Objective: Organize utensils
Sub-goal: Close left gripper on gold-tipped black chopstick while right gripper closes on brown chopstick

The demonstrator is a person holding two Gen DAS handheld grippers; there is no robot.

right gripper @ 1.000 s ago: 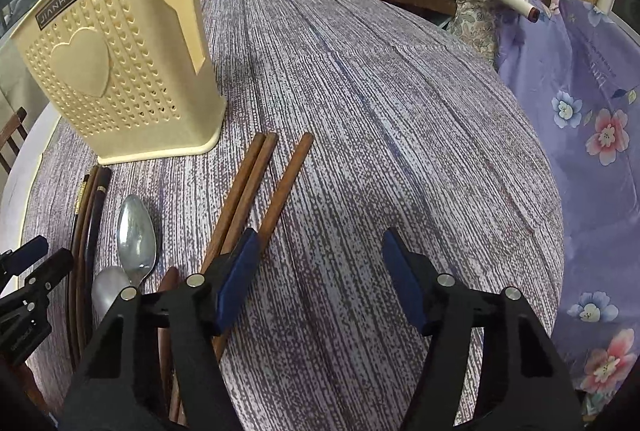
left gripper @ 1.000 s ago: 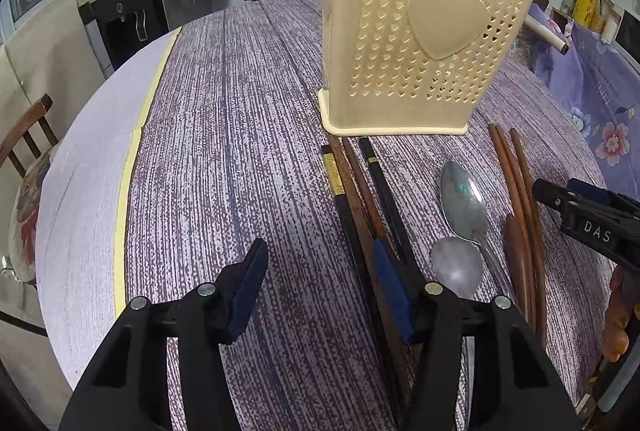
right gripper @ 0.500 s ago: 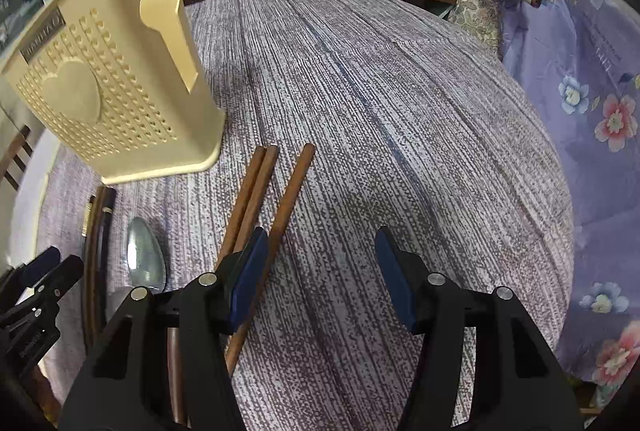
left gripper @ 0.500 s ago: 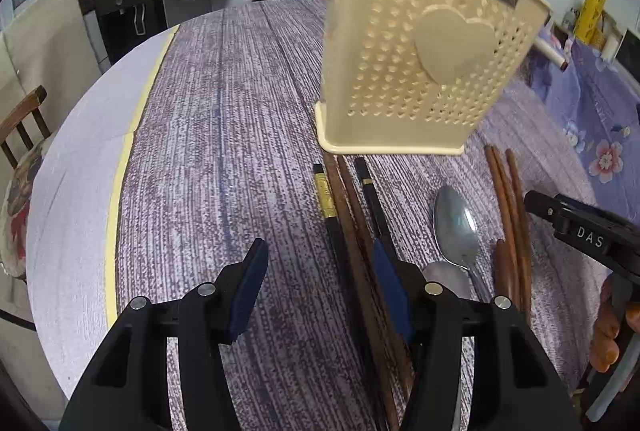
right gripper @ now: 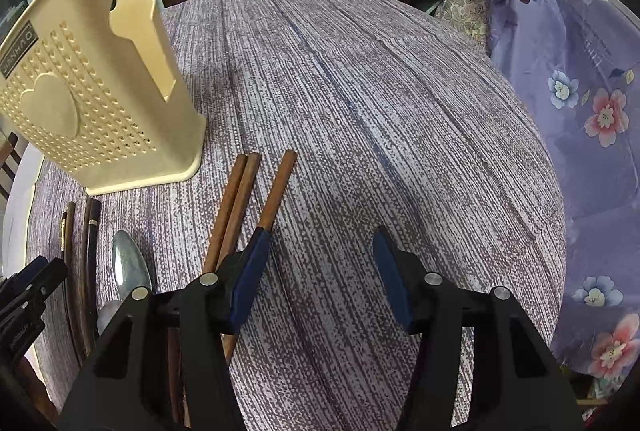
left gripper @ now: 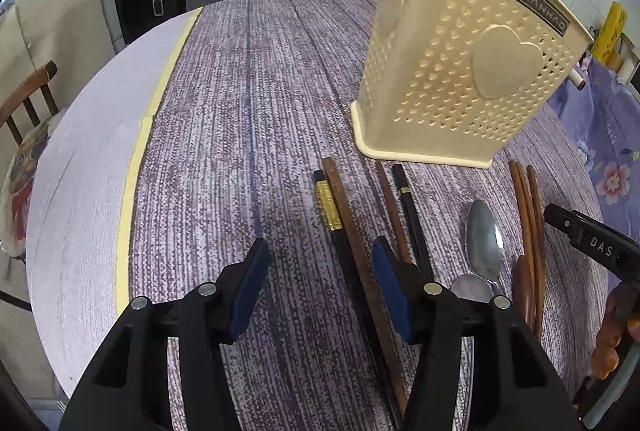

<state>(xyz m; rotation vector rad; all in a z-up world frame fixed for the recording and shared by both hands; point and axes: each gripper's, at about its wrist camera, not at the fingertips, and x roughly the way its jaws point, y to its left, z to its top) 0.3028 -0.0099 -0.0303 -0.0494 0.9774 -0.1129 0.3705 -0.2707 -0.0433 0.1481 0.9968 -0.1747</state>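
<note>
Cream plastic utensil holder [left gripper: 460,71] (the perforated kind with a big heart on the side) stands upright on the purple streaky tablecloth [left gripper: 248,119], and all the utensils lie flat on the cloth just in front of its base. From the left wrist view there's a group of dark and brown chopsticks [left gripper: 344,215], then a metal spoon [left gripper: 484,239] with a second spoon bowl touching its handle end, then three brown wooden sticks [left gripper: 530,215] side by side. Left gripper [left gripper: 320,287] hovers with its jaws spread and nothing between the blue pads; the right-hand pad sits over the chopstick group. Right gripper [right gripper: 320,271] is spread too, only bare cloth between the pads, with its left pad right at the outermost brown stick, whether touching I can't tell.
</note>
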